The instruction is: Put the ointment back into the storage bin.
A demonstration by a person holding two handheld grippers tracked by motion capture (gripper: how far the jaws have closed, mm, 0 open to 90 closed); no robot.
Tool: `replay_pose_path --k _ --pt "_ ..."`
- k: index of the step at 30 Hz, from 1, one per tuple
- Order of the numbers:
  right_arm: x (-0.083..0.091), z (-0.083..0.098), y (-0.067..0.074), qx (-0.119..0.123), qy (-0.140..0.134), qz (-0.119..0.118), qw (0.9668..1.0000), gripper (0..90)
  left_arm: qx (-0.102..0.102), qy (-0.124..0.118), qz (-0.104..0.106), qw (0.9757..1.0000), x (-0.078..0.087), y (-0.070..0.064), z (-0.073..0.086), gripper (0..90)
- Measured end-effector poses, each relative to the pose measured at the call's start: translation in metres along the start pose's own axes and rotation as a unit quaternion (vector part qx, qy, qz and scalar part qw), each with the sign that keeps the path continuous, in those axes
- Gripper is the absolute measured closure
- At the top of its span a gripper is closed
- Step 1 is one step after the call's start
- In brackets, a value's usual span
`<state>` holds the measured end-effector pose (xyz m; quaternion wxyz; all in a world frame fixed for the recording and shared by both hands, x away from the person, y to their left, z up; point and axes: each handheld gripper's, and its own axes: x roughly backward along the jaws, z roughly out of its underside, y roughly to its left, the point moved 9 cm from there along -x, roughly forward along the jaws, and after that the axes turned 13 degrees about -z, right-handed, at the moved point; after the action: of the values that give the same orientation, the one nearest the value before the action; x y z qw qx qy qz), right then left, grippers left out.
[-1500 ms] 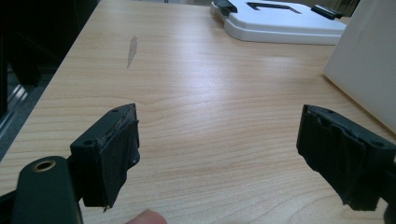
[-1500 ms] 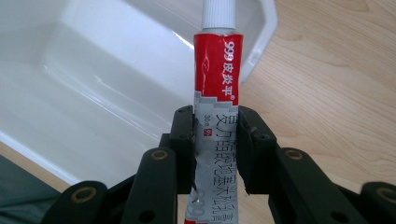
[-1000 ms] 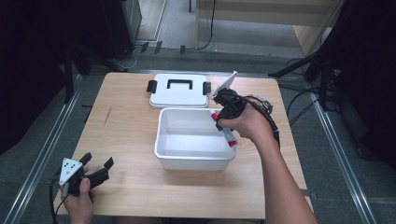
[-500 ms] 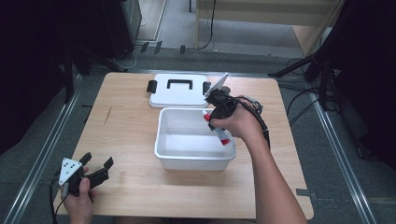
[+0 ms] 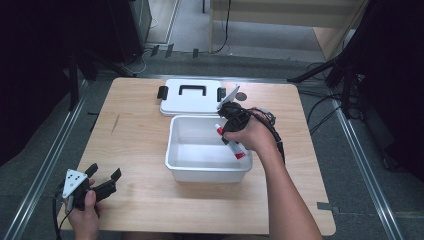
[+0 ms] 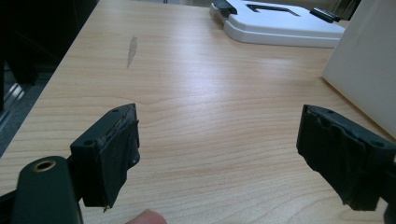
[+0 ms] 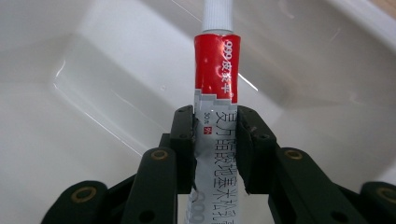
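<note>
Now right tool (image 7: 215, 140) clamped on ointment tube (image 7: 215, 79), above white bin (image 5: 200, 172)

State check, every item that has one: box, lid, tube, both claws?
box: open, upright on the table, nothing lying in it
lid: off, flat on the table behind the box
tube: capped, clamped in the right claw, hanging over the box, cap end forward
right claw: shut on the tube
left claw: open, holds nothing, low over the table's near left corner
</note>
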<state>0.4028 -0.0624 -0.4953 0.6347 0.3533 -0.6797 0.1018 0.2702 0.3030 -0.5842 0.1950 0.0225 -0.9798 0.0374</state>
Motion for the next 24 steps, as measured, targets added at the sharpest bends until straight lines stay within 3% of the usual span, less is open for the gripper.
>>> replay_pose_path --k 12,24 --pt "-0.03 0.002 -0.007 0.03 0.008 0.023 0.9993 70.9 0.001 0.001 0.0 1.0 0.0 0.0 0.0 14.1" --pt "-0.051 0.006 -0.011 0.024 0.026 0.044 0.9984 70.8 0.001 0.003 0.002 1.0 0.0 0.001 0.0 14.1"
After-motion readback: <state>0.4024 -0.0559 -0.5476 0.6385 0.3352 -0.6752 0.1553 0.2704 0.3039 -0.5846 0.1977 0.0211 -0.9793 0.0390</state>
